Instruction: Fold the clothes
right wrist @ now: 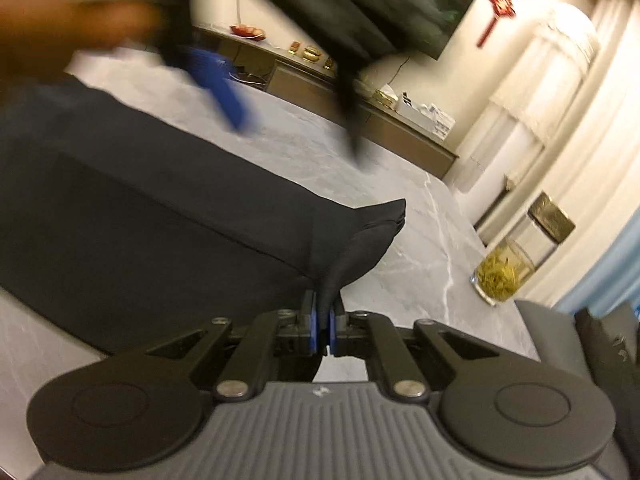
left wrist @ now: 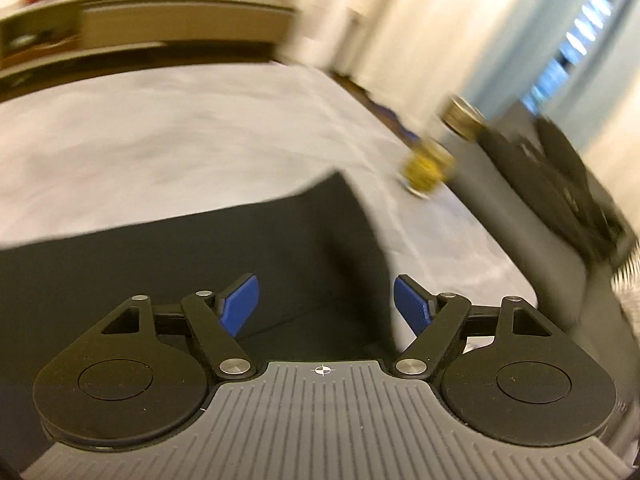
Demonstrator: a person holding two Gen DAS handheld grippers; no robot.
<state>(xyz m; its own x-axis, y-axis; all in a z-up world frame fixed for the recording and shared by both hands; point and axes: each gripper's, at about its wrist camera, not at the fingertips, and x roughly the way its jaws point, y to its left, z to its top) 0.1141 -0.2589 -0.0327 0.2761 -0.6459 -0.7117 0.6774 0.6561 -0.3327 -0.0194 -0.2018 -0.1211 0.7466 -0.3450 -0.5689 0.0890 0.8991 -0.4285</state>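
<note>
Right wrist view is filled mostly by the grey marbled desk (right wrist: 420, 240), which runs ahead of the fingers toward a long low cabinet (right wrist: 400, 128) against the far wall, with pale curtains (right wrist: 580, 140) off to the right. Across the desk, ahead and to the left of the fingers, lies the dark garment (right wrist: 160, 208), spread flat except for one corner that rises into a bunched ridge. The right gripper (right wrist: 324, 322) has its blue-padded fingers (right wrist: 314, 320) pressed together on that bunched corner, so the cloth is pinched between them just above the desk. Further ahead and up to the left, the left gripper (right wrist: 224, 80) shows as a motion-blurred shape with one blue finger visible, carried by a blurred hand (right wrist: 60, 24). To the right of the fingers, well apart from the garment, stands a glass jar (right wrist: 504, 276) with yellow-green contents and a gold lid. Left wrist view shows the same desk (left wrist: 180, 140) ahead, and the garment (left wrist: 200, 260) directly beneath and ahead of the left gripper (left wrist: 326, 306), its far corner ending ahead and slightly right. Here the fingers (left wrist: 240, 304) stand spread apart with nothing between them, no pad touching the cloth. The jar (left wrist: 428, 168) appears blurred ahead and right.
</note>
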